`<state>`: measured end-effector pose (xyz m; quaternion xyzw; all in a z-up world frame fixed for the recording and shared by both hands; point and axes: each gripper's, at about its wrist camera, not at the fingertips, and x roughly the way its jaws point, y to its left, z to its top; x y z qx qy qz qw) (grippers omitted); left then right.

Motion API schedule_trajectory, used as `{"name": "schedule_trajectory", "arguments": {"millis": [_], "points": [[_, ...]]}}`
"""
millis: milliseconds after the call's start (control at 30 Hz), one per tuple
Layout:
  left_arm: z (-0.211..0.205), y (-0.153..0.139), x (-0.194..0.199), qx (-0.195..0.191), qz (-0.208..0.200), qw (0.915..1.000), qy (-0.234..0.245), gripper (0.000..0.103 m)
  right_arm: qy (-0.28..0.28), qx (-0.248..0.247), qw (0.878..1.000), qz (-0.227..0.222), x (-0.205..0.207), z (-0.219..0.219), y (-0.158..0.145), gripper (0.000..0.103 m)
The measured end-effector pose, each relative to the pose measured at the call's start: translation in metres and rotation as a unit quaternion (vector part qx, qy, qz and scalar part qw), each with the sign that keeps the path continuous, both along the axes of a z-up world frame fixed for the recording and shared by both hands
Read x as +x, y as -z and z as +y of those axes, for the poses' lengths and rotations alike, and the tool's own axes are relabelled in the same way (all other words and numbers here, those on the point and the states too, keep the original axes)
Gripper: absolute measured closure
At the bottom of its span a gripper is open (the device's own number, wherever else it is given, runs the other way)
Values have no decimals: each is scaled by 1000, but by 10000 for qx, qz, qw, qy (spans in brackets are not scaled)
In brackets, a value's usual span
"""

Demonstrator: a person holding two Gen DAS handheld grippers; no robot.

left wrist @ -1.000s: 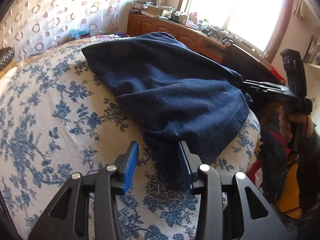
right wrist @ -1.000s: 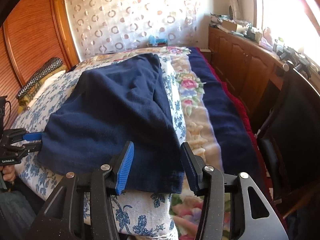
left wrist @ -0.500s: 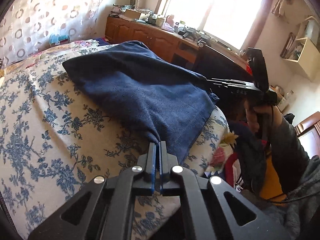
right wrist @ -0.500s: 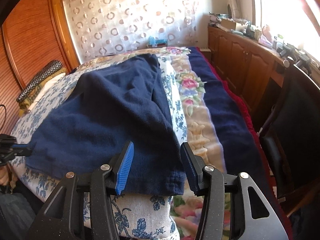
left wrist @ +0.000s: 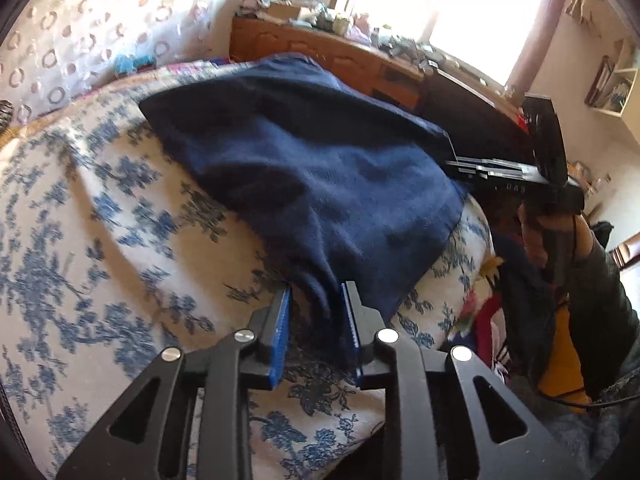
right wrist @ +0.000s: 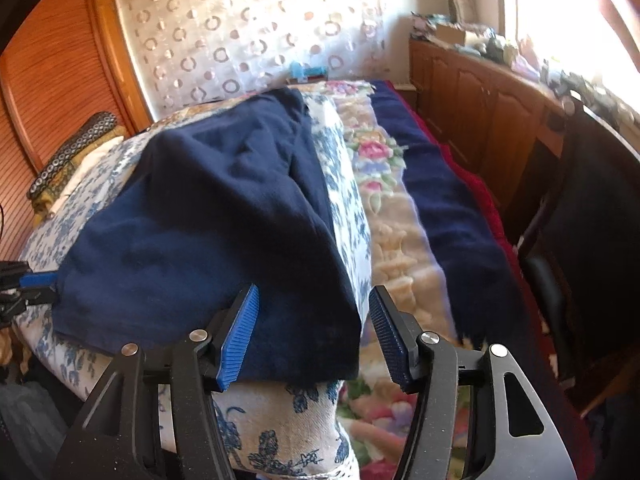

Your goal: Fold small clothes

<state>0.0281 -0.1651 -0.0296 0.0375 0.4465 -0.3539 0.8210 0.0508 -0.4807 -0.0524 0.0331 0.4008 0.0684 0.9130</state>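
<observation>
A dark navy garment (left wrist: pixel 320 168) lies spread on a bed with a white, blue-flowered cover (left wrist: pixel 100 220). My left gripper (left wrist: pixel 316 304) is open, its blue pads either side of the garment's near corner, which hangs bunched between them. In the right wrist view the garment (right wrist: pixel 208 220) fills the middle. My right gripper (right wrist: pixel 314 312) is open around the garment's near right corner at the bed's edge. The left gripper (right wrist: pixel 36 280) shows at the far left, and the right gripper (left wrist: pixel 500 168) at the garment's far corner in the left wrist view.
A floral blanket (right wrist: pixel 384 208) with a navy and red border (right wrist: pixel 452 208) lies right of the garment. A wooden cabinet (right wrist: pixel 480 104) with clutter stands under the window. A dark chair (right wrist: pixel 592 220) stands at the right. Wooden wardrobe doors (right wrist: pixel 52 80) stand at the left.
My left gripper, shut on the garment's corner half a second ago, has opened and the corner sits loose between the pads. My right gripper stayed open and moved closer over its corner.
</observation>
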Motion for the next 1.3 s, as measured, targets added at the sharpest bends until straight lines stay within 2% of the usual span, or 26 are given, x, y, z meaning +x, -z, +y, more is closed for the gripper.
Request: {"name": "schedule_trajectory", "arguments": {"millis": [233,267,300,400,500,600,900,1100,1200,1233,1267,1300], "points": [[-7,8,4,-107,184,9997,115,80,14,-3,9997,-230,-11,2,-12,44],[-8,8,4,-207,223,9993,203,95,7,-31,9996,-286,-13,3,-16,43],[-9,5,5,-262,189,9992,215,100,-12,-61,9994,-348,-15,6,-20,39],[-9,-14,4,-440,-39,9988,228,103,-146,-95,9981,-585,-22,16,-34,33],[-10,-41,12,-746,-212,9968,190,103,-522,-64,9963,-685,-29,35,-43,28],[-15,-66,22,-878,-447,9950,145,103,-891,-20,9935,-702,-33,53,-46,24],[-19,-85,52,-1105,-563,9923,-62,103,-1390,-201,9882,-618,-37,80,-30,22],[-17,-94,61,-1185,-666,9906,-166,103,-1168,-696,9901,-360,-13,76,2,22],[-13,-97,65,-1243,-692,9896,-205,103,-950,-917,9904,-411,-5,66,5,22],[-10,-99,68,-1270,-714,9890,-243,103,-948,-909,9904,-436,-3,63,4,23],[-7,-100,70,-1314,-720,9883,-268,103,-963,-907,9901,-474,0,60,1,37],[-5,-101,71,-1349,-714,9879,-274,103,-974,-936,9896,-494,3,58,-2,62]]}}
